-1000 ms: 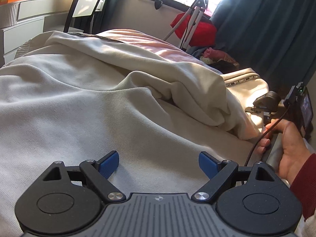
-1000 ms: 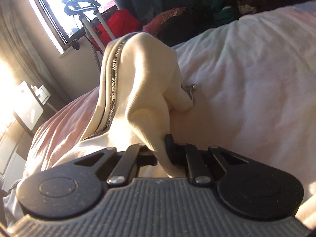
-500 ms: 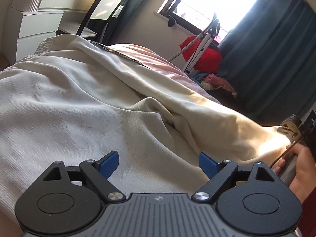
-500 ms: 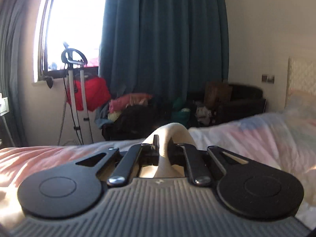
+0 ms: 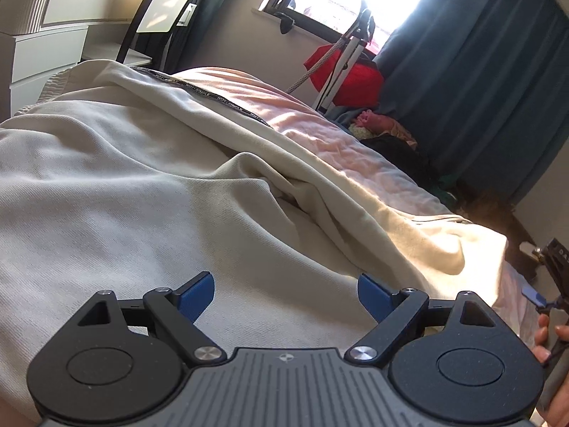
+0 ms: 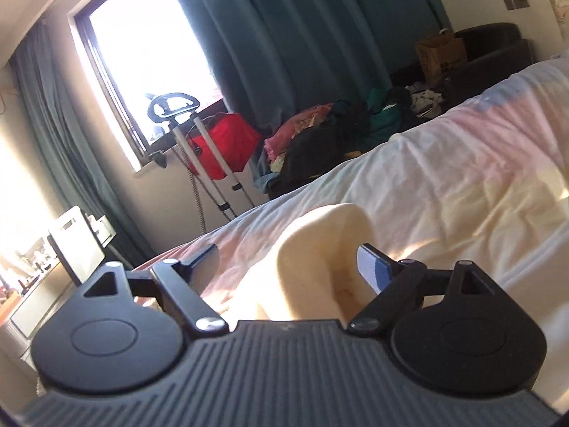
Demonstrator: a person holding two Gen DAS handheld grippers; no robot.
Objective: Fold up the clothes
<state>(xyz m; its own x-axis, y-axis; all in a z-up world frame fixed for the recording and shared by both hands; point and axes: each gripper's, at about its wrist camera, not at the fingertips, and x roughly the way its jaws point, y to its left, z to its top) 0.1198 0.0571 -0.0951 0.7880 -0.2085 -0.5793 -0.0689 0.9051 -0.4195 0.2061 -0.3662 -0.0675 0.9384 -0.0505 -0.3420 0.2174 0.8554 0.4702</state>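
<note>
Item: cream garment (image 5: 149, 220), ribbed knit, spread across the bed (image 5: 359, 149). Landmark: the bed, covered in a pale pink-and-white sheet.

- Garment position: lies over the near part of the bed, bunched into a ridge of folds toward the bed's far edge. A dark woven tape (image 5: 213, 98) runs along 1 seam; its repeated white lettering reads roughly "NOT SIMPLE", partly blurred. In the right wrist view a raised fold of the same cream fabric (image 6: 320, 249) stands up from the bed.
- Left hand-held gripper (image 5: 286, 297): jaws wide apart, blue pads clear of the cloth, nothing between them; it hovers over the garment.
- Right hand-held gripper (image 6: 288, 267): jaws opening; the raised fold sits between the 2 pads, which do not press on it. Its far end also shows at the right border of the left wrist view, by the person's fingers (image 5: 546, 341).
- Beyond the bed: window (image 6: 149, 64) with teal curtains (image 6: 302, 35); a garment steamer stand (image 6: 199, 149) with a red item (image 6: 224, 144) hung on it; a heap of mixed clothes (image 6: 320, 135) on the floor.
- Beyond the bed's head side: brown cardboard box (image 6: 441, 55) with dark print too small to read, on a dark armchair (image 6: 498, 46).
- Left of the bed: white drawer unit (image 5: 42, 49) and a chair (image 5: 156, 10).
</note>
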